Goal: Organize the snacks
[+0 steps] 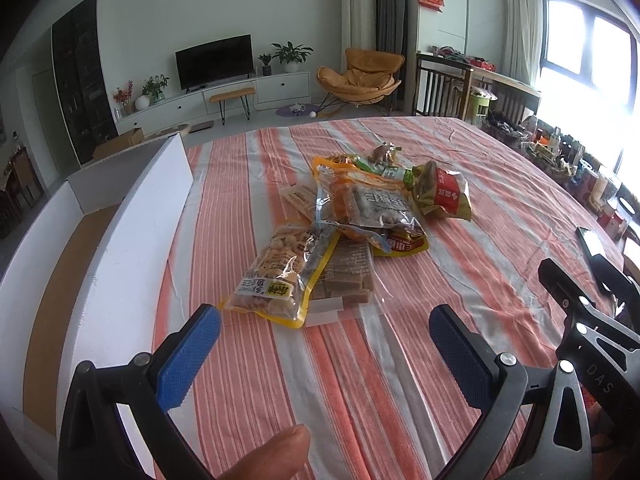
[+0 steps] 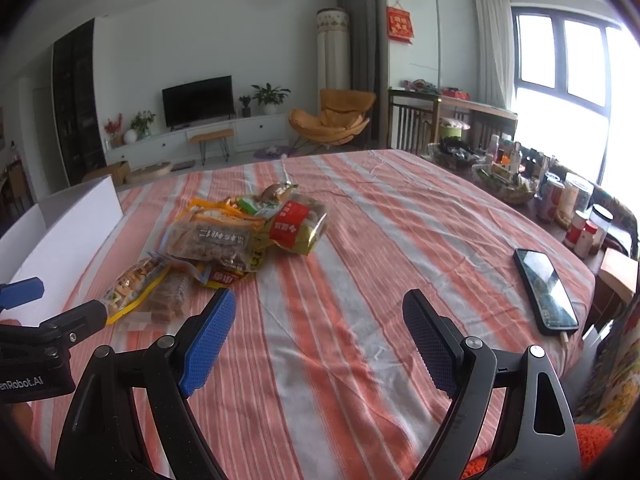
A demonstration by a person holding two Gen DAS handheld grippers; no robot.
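A heap of snack packets lies on the striped tablecloth [image 1: 400,360]. Nearest is a yellow-edged clear bag of nuts [image 1: 280,272] [image 2: 132,284], overlapping a clear pack of brown blocks [image 1: 344,276] [image 2: 168,300]. Behind them sit a larger clear bag with dark lettering [image 1: 368,204] [image 2: 212,240] and a gold-and-red bag [image 1: 440,192] [image 2: 298,222]. My left gripper [image 1: 324,348] stands open just short of the nut bag, holding nothing. My right gripper [image 2: 318,340] is open over bare cloth, to the right of the heap.
An open white cardboard box [image 1: 132,216] [image 2: 76,216] stands at the table's left edge. A black phone [image 2: 546,292] lies at the right on the cloth. Jars, cans and baskets [image 2: 560,200] crowd the far right edge. A thumb [image 1: 272,456] shows at the bottom.
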